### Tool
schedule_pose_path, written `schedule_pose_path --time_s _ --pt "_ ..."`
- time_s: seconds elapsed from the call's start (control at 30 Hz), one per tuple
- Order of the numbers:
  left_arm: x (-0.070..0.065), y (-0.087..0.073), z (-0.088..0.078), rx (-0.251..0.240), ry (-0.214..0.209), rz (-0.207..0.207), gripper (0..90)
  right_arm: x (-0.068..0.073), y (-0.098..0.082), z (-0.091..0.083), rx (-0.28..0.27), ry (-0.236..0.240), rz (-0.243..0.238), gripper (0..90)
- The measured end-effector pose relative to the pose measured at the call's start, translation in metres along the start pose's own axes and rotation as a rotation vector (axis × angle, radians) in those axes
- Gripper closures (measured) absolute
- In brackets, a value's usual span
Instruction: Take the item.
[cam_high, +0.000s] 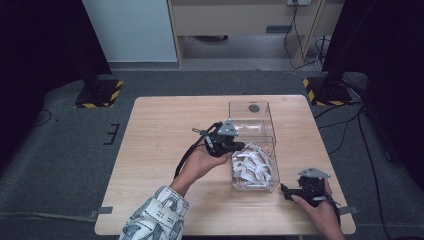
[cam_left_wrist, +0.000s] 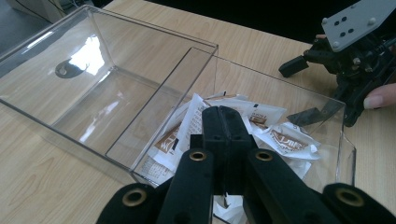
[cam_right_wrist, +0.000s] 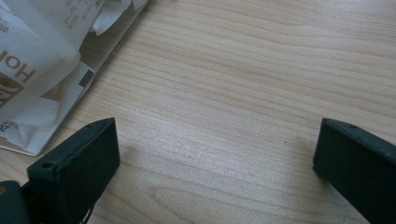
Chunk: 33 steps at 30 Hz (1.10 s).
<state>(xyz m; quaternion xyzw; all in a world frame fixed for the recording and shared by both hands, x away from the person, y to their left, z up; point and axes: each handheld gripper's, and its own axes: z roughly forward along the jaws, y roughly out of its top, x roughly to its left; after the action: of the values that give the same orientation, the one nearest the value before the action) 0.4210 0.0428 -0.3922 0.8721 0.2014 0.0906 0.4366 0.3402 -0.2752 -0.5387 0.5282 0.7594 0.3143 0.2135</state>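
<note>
Paper sachets (cam_high: 253, 165), white with brown printed panels, lie in a loose crumpled heap in the near compartment of a clear plastic box (cam_high: 251, 107) on the wooden counter (cam_high: 160, 130). Their print is mostly too small to read; in the right gripper view one sachet (cam_right_wrist: 28, 60) pressed against the box wall shows the large letters "OH" as the camera sees them. The box runs with its long axis away from the person, and a divider separates the sachets from the far compartment. The left tongs (cam_left_wrist: 224, 122) hang over the heap with jaws pressed together. The right tongs (cam_right_wrist: 215, 154) rest just beside the box's near corner, jaws wide apart over bare wood.
</note>
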Motion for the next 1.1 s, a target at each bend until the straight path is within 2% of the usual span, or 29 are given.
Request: schedule_pose_path --time_s 0.7,0.8,1.1 --pt "0.009 -0.001 -0.028 -0.064 0.035 -0.019 90.0 0.000 0.000 0.000 0.000 0.000 0.000 0.8" --pt "0.013 -0.003 -0.034 -0.071 0.038 -0.026 90.0 0.000 0.000 0.000 0.000 0.000 0.001 0.8" --pt "0.029 -0.013 -0.052 -0.072 0.082 -0.042 90.0 0.000 0.000 0.000 0.000 0.000 0.000 0.8"
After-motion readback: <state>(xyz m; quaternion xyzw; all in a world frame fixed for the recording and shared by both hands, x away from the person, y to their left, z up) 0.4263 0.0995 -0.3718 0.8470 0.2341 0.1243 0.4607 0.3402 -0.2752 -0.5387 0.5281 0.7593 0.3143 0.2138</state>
